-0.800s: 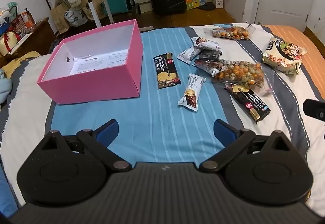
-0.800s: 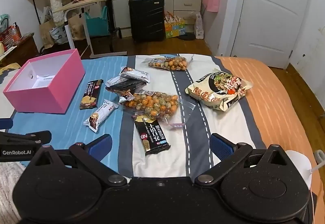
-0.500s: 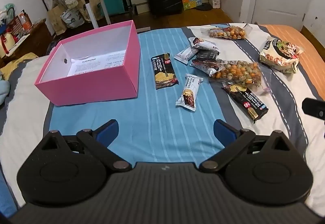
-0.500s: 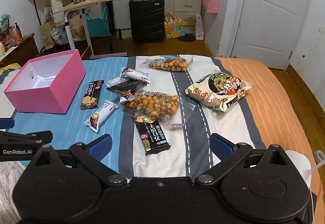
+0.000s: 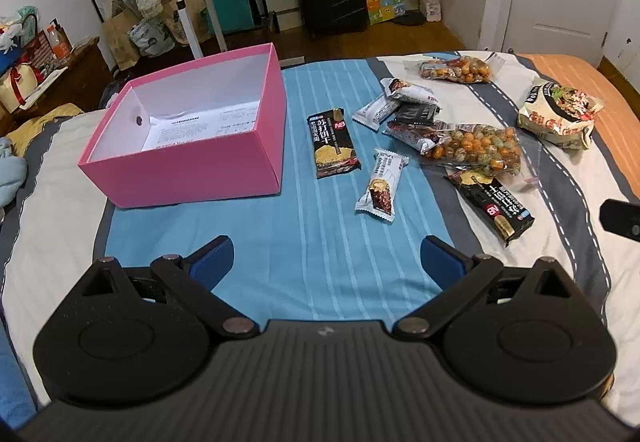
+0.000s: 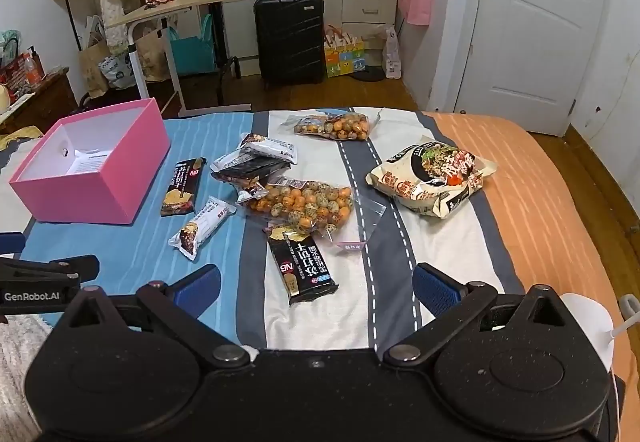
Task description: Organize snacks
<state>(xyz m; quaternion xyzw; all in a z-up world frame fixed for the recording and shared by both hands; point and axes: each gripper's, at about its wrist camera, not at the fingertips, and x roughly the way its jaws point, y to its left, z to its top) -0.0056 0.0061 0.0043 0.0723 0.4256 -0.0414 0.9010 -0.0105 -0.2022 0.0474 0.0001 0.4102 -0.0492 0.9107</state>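
Note:
An open pink box [image 5: 192, 165] [image 6: 100, 185] with a paper sheet inside sits on the bed at the left. Snacks lie scattered to its right: a black cracker pack [image 5: 334, 141], a white bar [image 5: 380, 187], a bag of coated nuts [image 5: 472, 147] [image 6: 304, 203], a second black cracker pack [image 6: 302, 268] [image 5: 494, 207], a noodle bag [image 6: 428, 177] and a smaller nut bag [image 6: 332, 125]. My left gripper [image 5: 326, 258] hovers open over the blue stripes, short of the white bar. My right gripper [image 6: 316, 284] is open above the second cracker pack, holding nothing.
The striped bedspread [image 5: 304, 242] ends at a far edge, with wooden floor beyond. A black suitcase [image 6: 290, 35], a rolling side table [image 6: 180, 5] and bags stand behind. A white door [image 6: 536, 29] is at the right. A white round object [image 6: 588, 322] lies by the right gripper.
The left wrist view has shifted slightly, the box and snacks sliding a little left and away. The right view is nearly the same. Both grippers stay open.

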